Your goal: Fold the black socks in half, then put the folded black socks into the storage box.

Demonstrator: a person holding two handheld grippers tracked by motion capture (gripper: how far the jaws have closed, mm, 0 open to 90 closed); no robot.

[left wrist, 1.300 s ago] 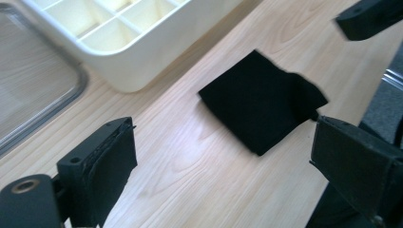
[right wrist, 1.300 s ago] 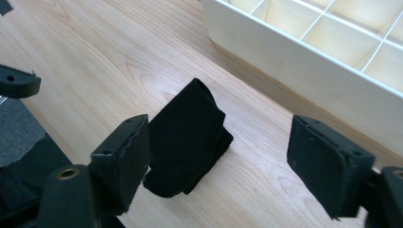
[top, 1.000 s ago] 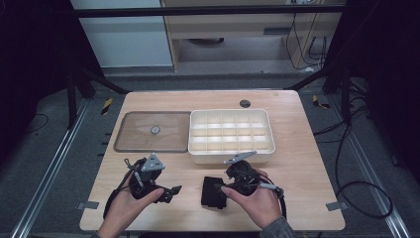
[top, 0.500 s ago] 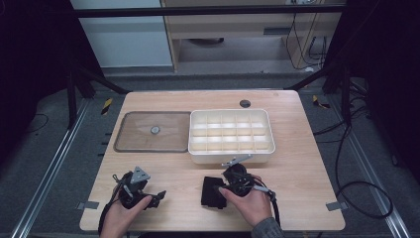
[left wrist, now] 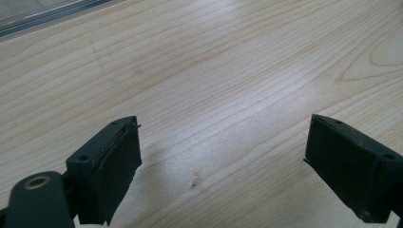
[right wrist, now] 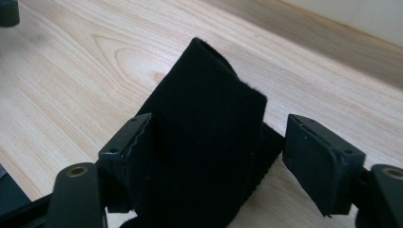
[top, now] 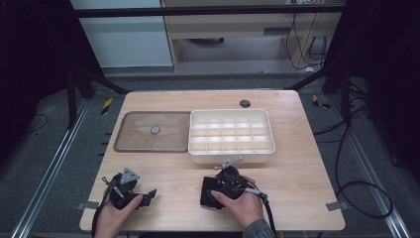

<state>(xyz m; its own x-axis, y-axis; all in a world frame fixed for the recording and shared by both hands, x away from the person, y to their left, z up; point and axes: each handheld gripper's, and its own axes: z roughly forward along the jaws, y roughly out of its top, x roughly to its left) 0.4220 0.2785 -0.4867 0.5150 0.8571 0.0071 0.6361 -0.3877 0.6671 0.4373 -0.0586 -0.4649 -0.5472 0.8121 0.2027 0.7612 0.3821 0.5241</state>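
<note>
— How many things are on the table (top: 297, 188)?

— One white compartment box (top: 231, 136), its cells bare as far as I can see. One clear lid (top: 148, 133) lies flat just left of it. One black fabric piece (right wrist: 209, 142) sits near the front edge. I can read no writing anywhere.

— And the tools?

— The left gripper (left wrist: 223, 161) stands spread wide over bare wood. The right gripper (right wrist: 216, 147) straddles the fabric; its jaws have just been opening, one pad against the cloth, the other apart.
</note>
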